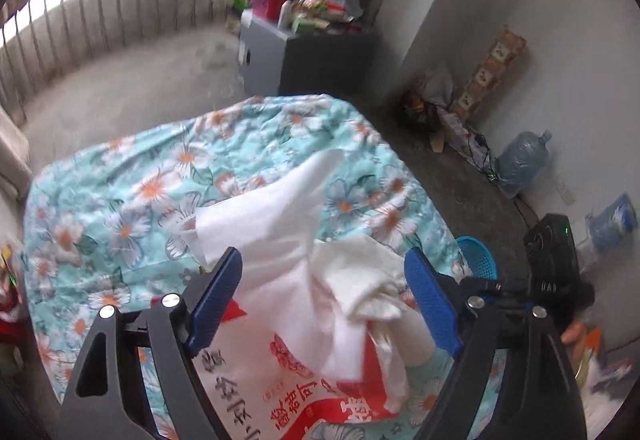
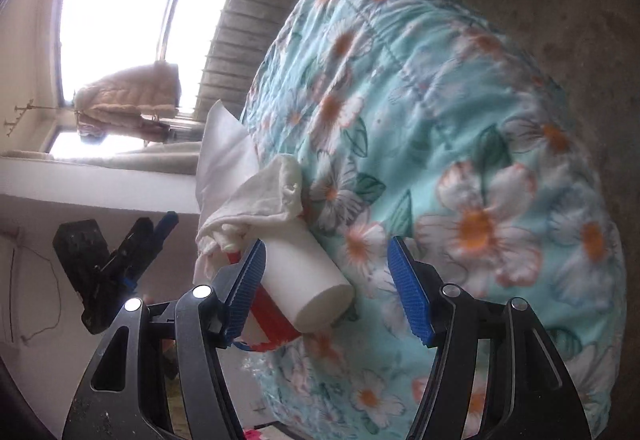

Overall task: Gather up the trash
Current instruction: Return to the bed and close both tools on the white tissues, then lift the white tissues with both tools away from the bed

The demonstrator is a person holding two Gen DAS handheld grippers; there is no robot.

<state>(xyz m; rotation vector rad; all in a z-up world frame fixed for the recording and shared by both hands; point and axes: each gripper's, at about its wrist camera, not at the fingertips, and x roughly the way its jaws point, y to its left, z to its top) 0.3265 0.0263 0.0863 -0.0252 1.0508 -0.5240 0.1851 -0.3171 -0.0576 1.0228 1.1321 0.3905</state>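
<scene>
Several pieces of trash lie heaped on the turquoise quilt with white-and-orange flowers: crumpled white tissue paper, a white paper cup on its side, and a red-and-white printed plastic bag underneath. My left gripper stands spread wide around the tissue (blue pads clear of it, as far as I can tell). My right gripper is also spread; its left pad sits just beside the cup, contact unclear. The bag's print is blurred and partly covered; the blue plastic basket is half hidden behind my finger
</scene>
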